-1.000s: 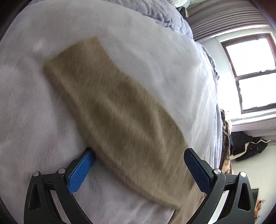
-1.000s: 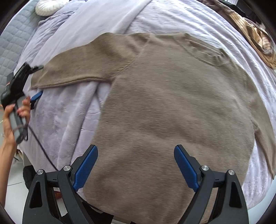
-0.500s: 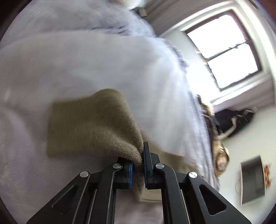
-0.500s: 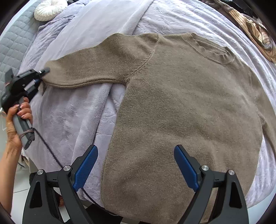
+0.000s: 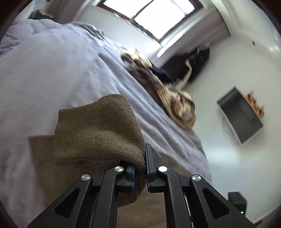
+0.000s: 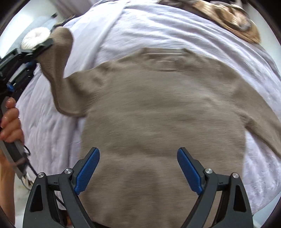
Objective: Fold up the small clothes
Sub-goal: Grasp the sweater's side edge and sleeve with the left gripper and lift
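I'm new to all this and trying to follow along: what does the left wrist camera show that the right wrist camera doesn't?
Only the left wrist view shows the window, a wall-mounted screen, and the left gripper up close, shut on the sweater's sleeve.

Only the right wrist view shows the whole sweater spread flat, the open right gripper, and the person's hand.

Both show the lavender bedcover and the patterned brown cloth.

Daylight, bright. Window (image 5: pixel 154 15) blown out white in left view, top. Both views motion-blurred: bedding (image 5: pixel 52 73) smeared, sweater (image 6: pixel 158 108) streaked. Sleeve (image 5: pixel 98 129) near lens sharp. Strong fisheye bending, dark vignette at corners. Soft shadows only.
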The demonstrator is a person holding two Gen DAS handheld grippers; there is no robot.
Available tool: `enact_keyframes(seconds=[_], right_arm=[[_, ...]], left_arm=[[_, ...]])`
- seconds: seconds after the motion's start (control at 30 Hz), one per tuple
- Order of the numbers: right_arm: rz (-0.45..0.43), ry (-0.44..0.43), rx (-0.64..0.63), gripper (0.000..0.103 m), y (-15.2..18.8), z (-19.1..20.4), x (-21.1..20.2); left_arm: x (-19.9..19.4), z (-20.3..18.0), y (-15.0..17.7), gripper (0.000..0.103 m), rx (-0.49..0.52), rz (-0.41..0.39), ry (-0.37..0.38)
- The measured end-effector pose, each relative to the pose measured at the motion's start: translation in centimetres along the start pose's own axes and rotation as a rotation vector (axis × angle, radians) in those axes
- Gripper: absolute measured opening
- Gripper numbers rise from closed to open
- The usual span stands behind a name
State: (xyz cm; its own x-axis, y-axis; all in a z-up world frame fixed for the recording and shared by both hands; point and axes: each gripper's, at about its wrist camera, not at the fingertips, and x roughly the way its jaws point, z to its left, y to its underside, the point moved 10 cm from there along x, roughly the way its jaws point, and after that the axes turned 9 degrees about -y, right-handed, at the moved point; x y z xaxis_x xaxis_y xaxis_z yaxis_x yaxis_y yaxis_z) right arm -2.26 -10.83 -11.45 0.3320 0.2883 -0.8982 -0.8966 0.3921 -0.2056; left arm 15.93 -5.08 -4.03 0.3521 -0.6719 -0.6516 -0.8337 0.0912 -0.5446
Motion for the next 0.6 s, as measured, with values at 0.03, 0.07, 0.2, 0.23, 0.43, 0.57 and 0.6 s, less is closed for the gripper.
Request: enact_keyframes(seconds=[0.03, 0.07, 0.2, 0.23, 0.43, 0.57, 0.6], right_arm=[[-0.008, 0.006, 0.023, 0.092, -0.1, -1.6, -0.3], [-0.014, 0.015, 0.050, 0.092, 0.0, -3.3, -0.6], [-0.012, 0.044, 0.143, 0.092, 0.7, -9.1, -0.8], [-0.006, 0.048, 0.166, 0.092, 1.0, -10.3, -0.7], [0.018, 0.070, 0.226, 0.092, 1.8, -14.3, 0.1], [-0.007, 0.091, 0.181, 0.092, -0.3, -14.0, 0.4], [-0.020, 0.101, 0.140, 0.092, -1.3, -13.2, 0.5]], left_arm=[[1.6, -1.3, 1.0, 0.010, 0.020, 0.034, -0.009], [3.9, -2.6, 2.3, 0.010, 0.047, 0.081, -0.024], [10.1, -4.5, 7.3, 0.011, 0.142, 0.224, -0.160], [11.3, -4.6, 8.7, 0.011, 0.162, 0.265, -0.195], [10.9, -2.9, 13.1, 0.068, 0.252, 0.322, -0.350], [6.8, -0.6, 12.7, 0.071, 0.253, 0.298, -0.399], [5.5, 0.6, 12.0, 0.071, 0.238, 0.278, -0.418]])
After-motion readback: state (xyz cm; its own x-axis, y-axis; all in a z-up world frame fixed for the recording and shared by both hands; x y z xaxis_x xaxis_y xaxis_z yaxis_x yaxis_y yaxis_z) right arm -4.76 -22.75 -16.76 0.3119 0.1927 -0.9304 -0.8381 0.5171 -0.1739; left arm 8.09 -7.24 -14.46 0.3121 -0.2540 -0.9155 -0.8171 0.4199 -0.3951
